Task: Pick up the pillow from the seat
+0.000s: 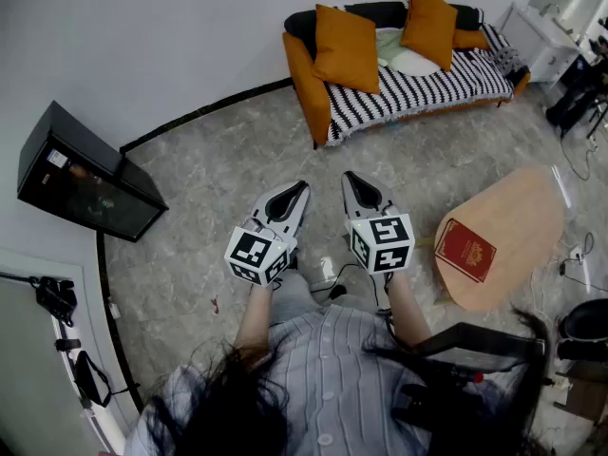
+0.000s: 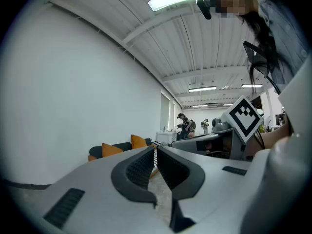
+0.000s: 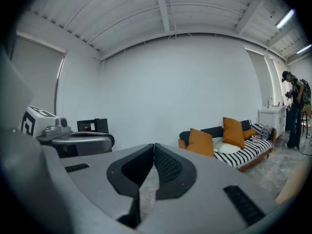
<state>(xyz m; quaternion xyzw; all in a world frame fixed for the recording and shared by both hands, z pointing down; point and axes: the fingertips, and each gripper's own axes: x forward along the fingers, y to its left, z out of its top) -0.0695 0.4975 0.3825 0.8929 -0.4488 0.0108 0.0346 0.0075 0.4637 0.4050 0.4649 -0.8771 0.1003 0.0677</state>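
Note:
Two orange pillows stand on a sofa (image 1: 446,88) with a black-and-white striped seat, at the far side of the room: one (image 1: 347,48) at its left end, the other (image 1: 429,25) further right. A white cushion (image 1: 416,62) lies between them. In the right gripper view the same pillows (image 3: 201,142) (image 3: 234,132) show far off. My left gripper (image 1: 302,187) and right gripper (image 1: 349,178) hover side by side over the floor, well short of the sofa. Both are shut with nothing between their jaws.
A rounded wooden table (image 1: 503,236) with a red book (image 1: 465,250) on it stands to my right. A black cabinet (image 1: 81,174) stands against the wall at the left. White furniture (image 1: 546,41) and cables lie at the far right.

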